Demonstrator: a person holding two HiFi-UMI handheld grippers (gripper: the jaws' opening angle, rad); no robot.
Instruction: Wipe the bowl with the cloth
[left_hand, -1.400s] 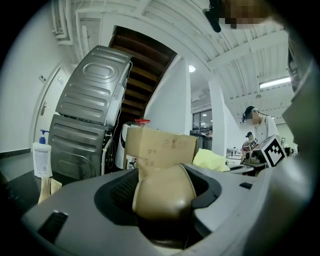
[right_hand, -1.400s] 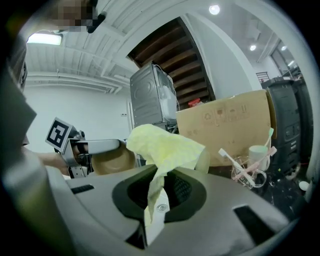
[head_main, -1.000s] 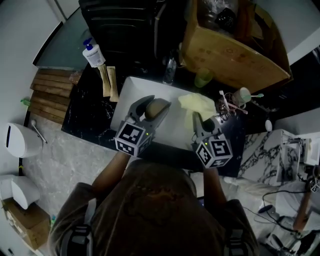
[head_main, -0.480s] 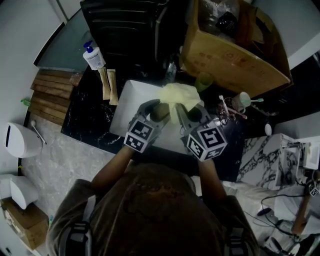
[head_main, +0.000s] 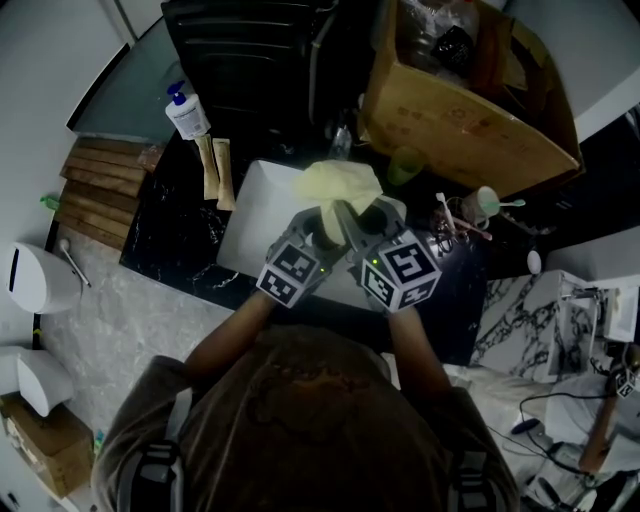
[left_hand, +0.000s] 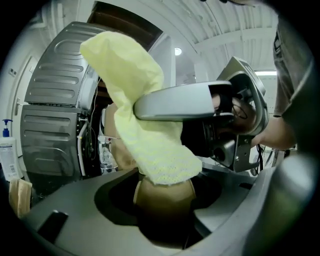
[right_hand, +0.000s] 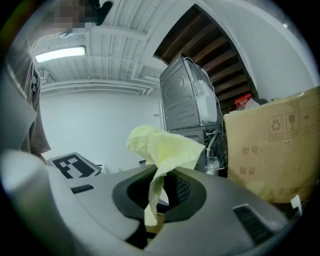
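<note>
My left gripper has its fingers closed on the brown bowl, one to each side of it, and the bowl fills the gap between them. My right gripper sits just beside the left one, the two marker cubes nearly touching in the head view. Its fingers are pinched together on a fold of the yellow cloth, with a thin strip hanging down through the gap and the rest bunched above. From the left gripper view, the cloth drapes down over the top edge of the bowl and touches it, while one finger of my right gripper lies across the cloth's middle. Both tools hover over the white surface, with the cloth puffed up at their far tips. A cardboard box stands beyond on the right, a soap pump bottle on the dark counter to the left, and a ribbed metal appliance rises behind the cloth.
</note>
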